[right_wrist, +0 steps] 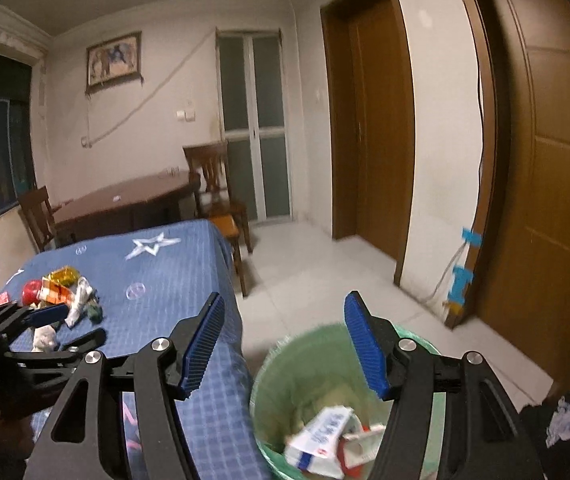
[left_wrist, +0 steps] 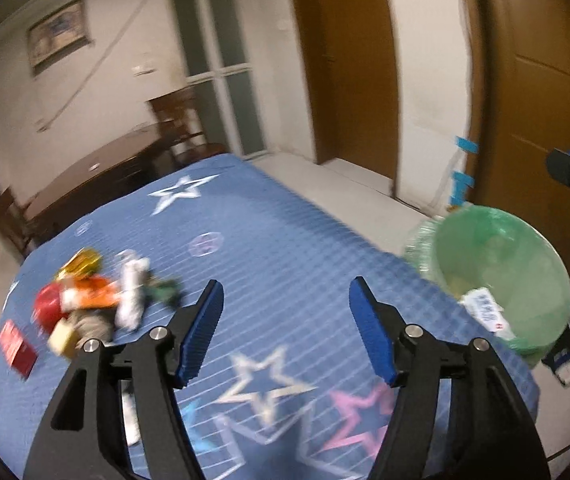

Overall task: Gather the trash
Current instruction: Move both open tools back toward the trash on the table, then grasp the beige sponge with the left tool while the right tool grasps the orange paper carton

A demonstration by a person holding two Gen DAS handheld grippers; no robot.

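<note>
- Far left edge of the blue star tablecloth (left_wrist: 285, 240): there's a flat red packet (left_wrist: 17, 346) lying on its own, just beside the main pile.
- The trash pile (left_wrist: 93, 300) sits near that same left edge: a red round thing, a gold foil wrapper, an orange packet, a crumpled white wrapper and something dark green, all bunched up and touching. It's blurry, so I can't tell you more about each piece.
- Your left gripper (left_wrist: 285, 332) hangs over the near middle of the cloth, to the right of the pile. Its blue pads (left_wrist: 201, 336) are spread about halfway apart with nothing between them, just cloth and printed stars showing through the gap. It's not touching any trash.
- In the right wrist view you can see the same left gripper (right_wrist: 67, 326) at the near left edge of the cloth, close to the pile (right_wrist: 65, 296), with a greyish crumpled scrap (right_wrist: 45, 338) right by its fingers.
- Your right gripper (right_wrist: 285, 344) is off the cloth's right edge, above the bin. Jaws stand roughly half open, pads (right_wrist: 365, 344) bare, nothing gripped.
- The green-bagged trash bin (right_wrist: 269, 380) stands on the tile floor just beside the right edge of the cloth. Inside it already: a white and blue box (right_wrist: 317, 438) and a red and white carton (right_wrist: 361, 444).
- Further right on the floor there's a dark bundle of cloth (right_wrist: 565, 424), well clear of the bin.
</note>
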